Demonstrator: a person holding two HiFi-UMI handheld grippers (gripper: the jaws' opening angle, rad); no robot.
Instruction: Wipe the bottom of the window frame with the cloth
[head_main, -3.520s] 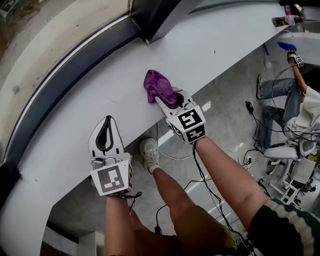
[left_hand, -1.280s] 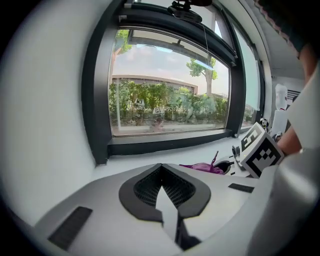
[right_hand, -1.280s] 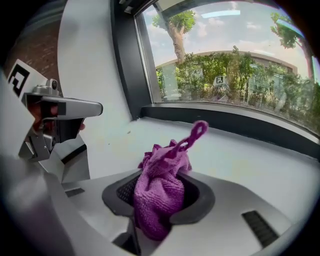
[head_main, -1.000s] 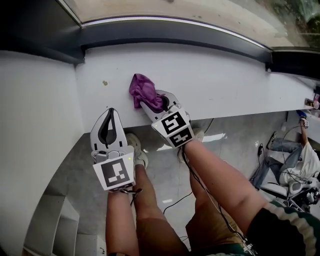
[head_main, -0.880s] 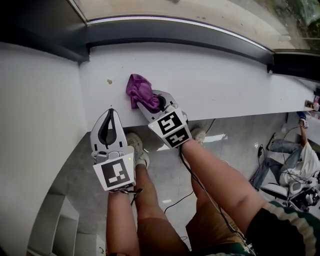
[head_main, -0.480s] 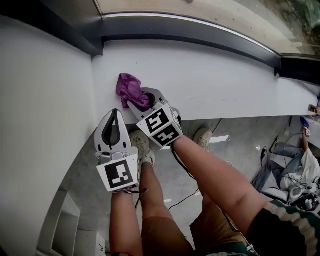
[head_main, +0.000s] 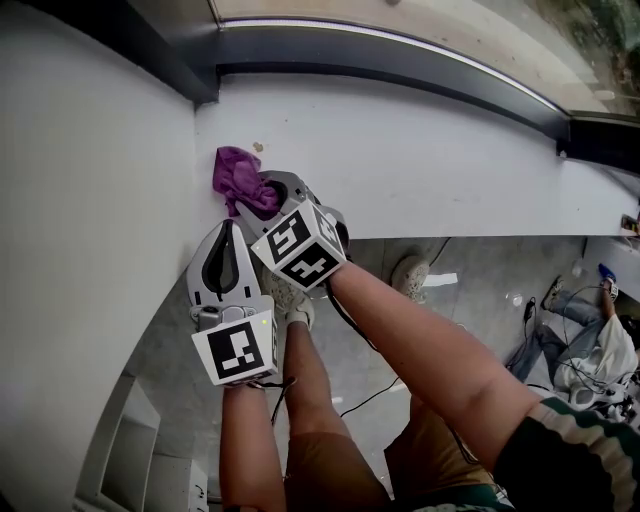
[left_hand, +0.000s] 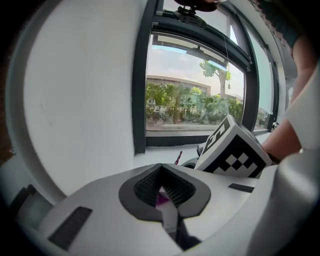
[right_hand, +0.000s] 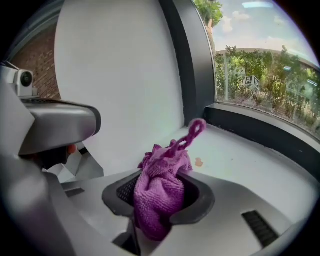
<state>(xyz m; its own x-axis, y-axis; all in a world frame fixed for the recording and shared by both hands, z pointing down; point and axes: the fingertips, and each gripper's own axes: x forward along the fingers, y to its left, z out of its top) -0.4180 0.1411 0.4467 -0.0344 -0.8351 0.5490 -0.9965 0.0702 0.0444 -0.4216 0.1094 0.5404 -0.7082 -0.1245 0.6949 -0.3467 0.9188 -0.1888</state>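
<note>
A purple cloth lies bunched on the white sill, close to the left wall. My right gripper is shut on the cloth, whose loop sticks up past the jaws. The dark bottom rail of the window frame runs along the sill's far side, beyond the cloth. A small brown spot marks the sill just past the cloth. My left gripper is shut and empty. It hangs off the sill's front edge, just beside the right gripper's marker cube.
A white wall closes off the sill on the left, with a dark upright frame post in the corner. Below the sill edge are the person's legs and shoes, cables on the floor, and a seated person far right.
My right gripper has slid the cloth leftward along the sill into the corner by the wall. It now sits right beside the left gripper, which kept its place.
</note>
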